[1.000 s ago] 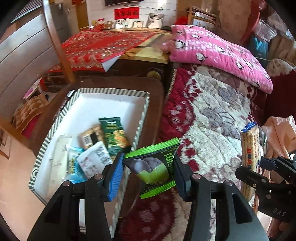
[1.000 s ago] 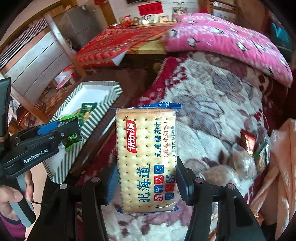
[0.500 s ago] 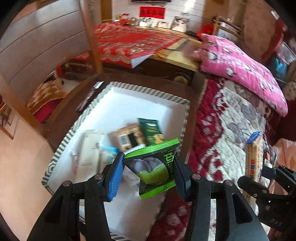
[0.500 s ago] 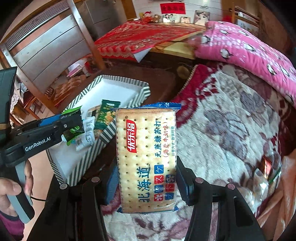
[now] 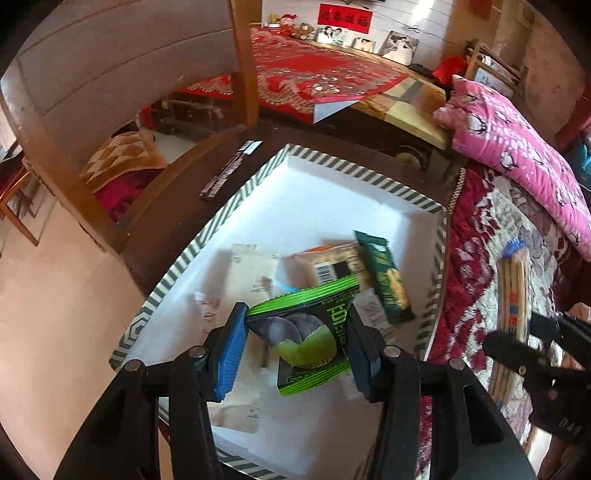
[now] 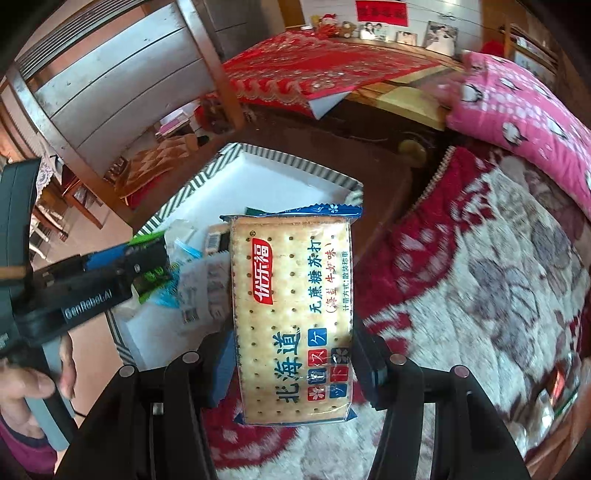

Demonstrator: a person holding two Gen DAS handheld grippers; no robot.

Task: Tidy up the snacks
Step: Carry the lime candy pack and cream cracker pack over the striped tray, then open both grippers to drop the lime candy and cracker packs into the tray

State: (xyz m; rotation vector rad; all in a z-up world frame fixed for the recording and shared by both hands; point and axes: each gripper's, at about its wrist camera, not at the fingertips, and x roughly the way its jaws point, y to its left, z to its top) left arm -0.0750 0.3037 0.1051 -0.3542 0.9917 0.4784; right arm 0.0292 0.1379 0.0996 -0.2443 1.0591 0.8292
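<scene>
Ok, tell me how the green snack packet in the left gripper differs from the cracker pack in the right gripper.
The green snack packet is small, opaque and dark with green edges; the cracker pack is long, clear-fronted and blue-ended, showing pale crackers. The green snack packet hangs tilted over the striped box; the cracker pack stands upright, mostly over the floral blanket beside the box. Shared: each is clamped by its sides, one in the left gripper, one in the right gripper.

home bedrm, pink pillow [image 5: 517,140], blanket [image 6: 480,258], family pics [image 5: 332,35]
</scene>
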